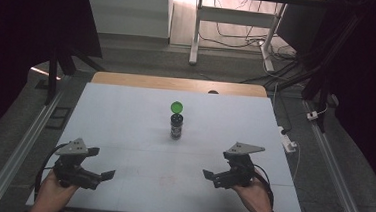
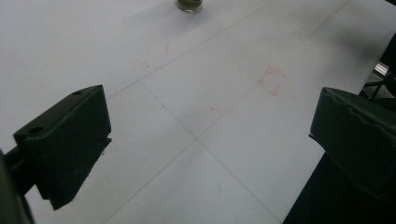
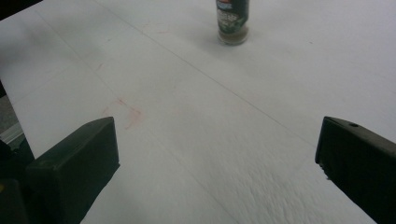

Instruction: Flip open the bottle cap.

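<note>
The jar [image 1: 176, 126] stands mid-frame, well apart from the released left claw [image 1: 102, 164] and right claw [image 1: 215, 168] at the bottom corners; its label is unreadable.

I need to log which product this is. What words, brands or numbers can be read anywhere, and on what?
Nothing can be read.
Bottle label: a red patch with pale print below it on dark ground, too blurred to read.
Green cap: no print visible.
Table: faint red pen marks, outlines rather than letters.
</note>
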`<action>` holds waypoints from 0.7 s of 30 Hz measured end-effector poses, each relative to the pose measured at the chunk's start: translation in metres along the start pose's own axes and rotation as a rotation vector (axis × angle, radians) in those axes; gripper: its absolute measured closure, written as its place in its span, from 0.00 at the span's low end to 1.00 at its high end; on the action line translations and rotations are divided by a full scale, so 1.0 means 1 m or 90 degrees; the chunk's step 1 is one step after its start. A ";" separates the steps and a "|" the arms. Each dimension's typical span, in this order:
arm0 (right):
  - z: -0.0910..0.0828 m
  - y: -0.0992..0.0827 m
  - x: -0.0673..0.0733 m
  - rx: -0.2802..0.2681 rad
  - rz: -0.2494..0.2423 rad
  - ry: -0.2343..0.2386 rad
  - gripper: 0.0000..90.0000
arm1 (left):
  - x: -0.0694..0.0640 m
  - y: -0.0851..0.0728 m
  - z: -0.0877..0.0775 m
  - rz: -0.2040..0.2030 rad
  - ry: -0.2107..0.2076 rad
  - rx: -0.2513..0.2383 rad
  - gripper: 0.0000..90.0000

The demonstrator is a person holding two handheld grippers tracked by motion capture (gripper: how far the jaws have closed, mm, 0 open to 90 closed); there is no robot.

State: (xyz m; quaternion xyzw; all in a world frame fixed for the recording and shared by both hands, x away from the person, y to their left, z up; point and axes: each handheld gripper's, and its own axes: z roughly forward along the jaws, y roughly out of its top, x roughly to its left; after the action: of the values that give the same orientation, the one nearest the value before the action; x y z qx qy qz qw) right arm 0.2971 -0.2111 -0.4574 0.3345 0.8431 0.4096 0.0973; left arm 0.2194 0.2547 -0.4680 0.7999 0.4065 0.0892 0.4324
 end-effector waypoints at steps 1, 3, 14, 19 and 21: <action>-0.004 -0.003 0.000 -0.003 0.004 -0.006 0.00 | 0.000 -0.002 -0.003 -0.002 0.001 -0.002 0.00; -0.010 -0.008 -0.002 -0.008 0.007 -0.014 0.00 | 0.000 -0.008 -0.009 -0.010 0.006 -0.007 0.00; -0.051 -0.045 -0.013 -0.034 0.066 -0.069 0.00 | 0.004 -0.045 -0.037 -0.061 0.035 -0.026 0.00; -0.060 -0.057 -0.017 -0.026 0.089 -0.088 0.00 | 0.007 -0.056 -0.042 -0.071 0.050 -0.024 0.00; -0.063 -0.062 -0.018 -0.016 0.095 -0.094 0.00 | 0.007 -0.059 -0.044 -0.071 0.057 -0.018 0.00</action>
State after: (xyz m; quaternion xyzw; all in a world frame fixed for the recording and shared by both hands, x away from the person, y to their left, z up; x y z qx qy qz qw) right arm 0.2532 -0.2893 -0.4654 0.4246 0.8012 0.4004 0.1323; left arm 0.1686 0.3046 -0.4883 0.7650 0.4680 0.1062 0.4294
